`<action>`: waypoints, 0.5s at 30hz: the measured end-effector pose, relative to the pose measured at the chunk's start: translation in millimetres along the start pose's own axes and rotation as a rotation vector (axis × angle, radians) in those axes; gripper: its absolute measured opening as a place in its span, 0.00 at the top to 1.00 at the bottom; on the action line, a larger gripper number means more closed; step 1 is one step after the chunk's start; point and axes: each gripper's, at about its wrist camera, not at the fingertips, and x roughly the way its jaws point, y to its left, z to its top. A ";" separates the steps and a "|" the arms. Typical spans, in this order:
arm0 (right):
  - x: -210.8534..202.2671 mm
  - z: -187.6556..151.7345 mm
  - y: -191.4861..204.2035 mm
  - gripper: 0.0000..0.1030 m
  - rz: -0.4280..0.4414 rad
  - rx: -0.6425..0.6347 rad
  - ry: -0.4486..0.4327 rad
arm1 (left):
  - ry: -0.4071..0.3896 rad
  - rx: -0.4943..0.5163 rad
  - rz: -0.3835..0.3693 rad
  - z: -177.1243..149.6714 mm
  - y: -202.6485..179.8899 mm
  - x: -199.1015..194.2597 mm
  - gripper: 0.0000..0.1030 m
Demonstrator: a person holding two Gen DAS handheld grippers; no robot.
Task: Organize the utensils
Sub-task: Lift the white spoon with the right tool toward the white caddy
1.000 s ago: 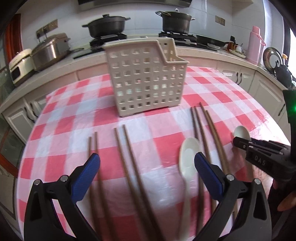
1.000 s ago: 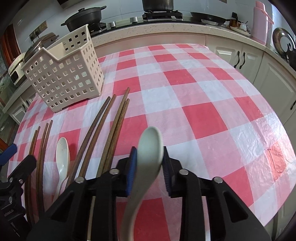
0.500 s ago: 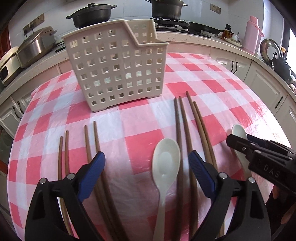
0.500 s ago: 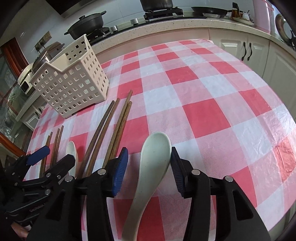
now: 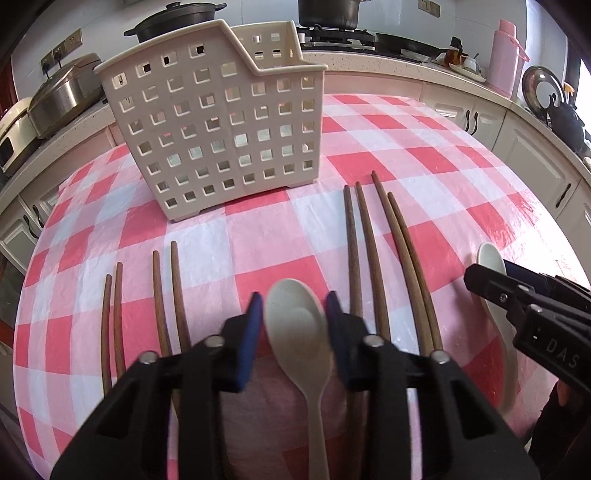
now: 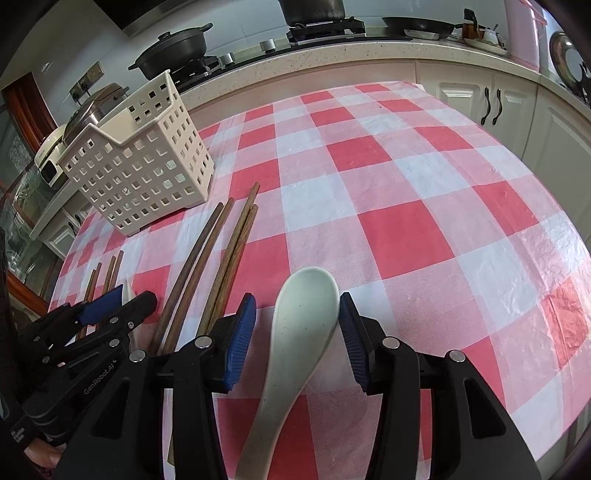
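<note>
A cream perforated utensil basket (image 5: 218, 122) stands at the back of the checked table (image 5: 424, 162); it also shows in the right wrist view (image 6: 144, 166). My left gripper (image 5: 293, 328) has closed around a cream spoon (image 5: 299, 332) lying on the cloth, its pads at the bowl's sides. My right gripper (image 6: 295, 325) is open around a second pale spoon (image 6: 299, 328) that lies between its fingers (image 6: 351, 332). Long wooden chopsticks (image 5: 388, 251) lie right of the left gripper, shorter ones (image 5: 162, 295) to its left.
A kitchen counter with black pots (image 5: 173, 18), a rice cooker (image 5: 62, 99) and a pink flask (image 5: 506, 55) runs behind the table. White cabinets (image 6: 491, 107) stand at the right. The table's front edge is near both grippers.
My left gripper moved forward and narrowed its jaws from wide open onto the cream spoon. My right gripper opened from the pale spoon it held, which now lies between its fingers.
</note>
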 end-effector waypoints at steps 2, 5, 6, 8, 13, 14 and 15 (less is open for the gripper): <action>0.8 -0.8 3.9 0.57 -0.011 -0.010 -0.001 | -0.018 -0.006 0.007 -2.2 0.6 -2.4 0.71; 2.7 -1.3 8.9 0.56 -0.033 -0.024 -0.004 | -0.042 -0.017 0.011 -3.5 3.4 -8.1 0.74; 3.4 -0.6 9.9 0.56 -0.041 -0.028 -0.004 | -0.049 -0.020 0.009 -3.6 4.6 -10.3 0.74; 5.7 1.5 12.6 0.56 -0.059 -0.037 -0.001 | -0.063 -0.029 0.001 -3.5 7.3 -15.6 0.74; 8.7 2.6 16.9 0.73 -0.116 -0.076 -0.009 | -0.100 -0.061 -0.013 -4.0 18.3 -27.5 0.74; 8.9 2.3 16.7 0.79 -0.117 -0.083 -0.010 | -0.107 -0.067 -0.013 -4.4 20.4 -29.4 0.74; 8.5 1.9 15.9 0.85 -0.115 -0.084 -0.012 | -0.113 -0.074 -0.013 -4.6 22.8 -30.9 0.74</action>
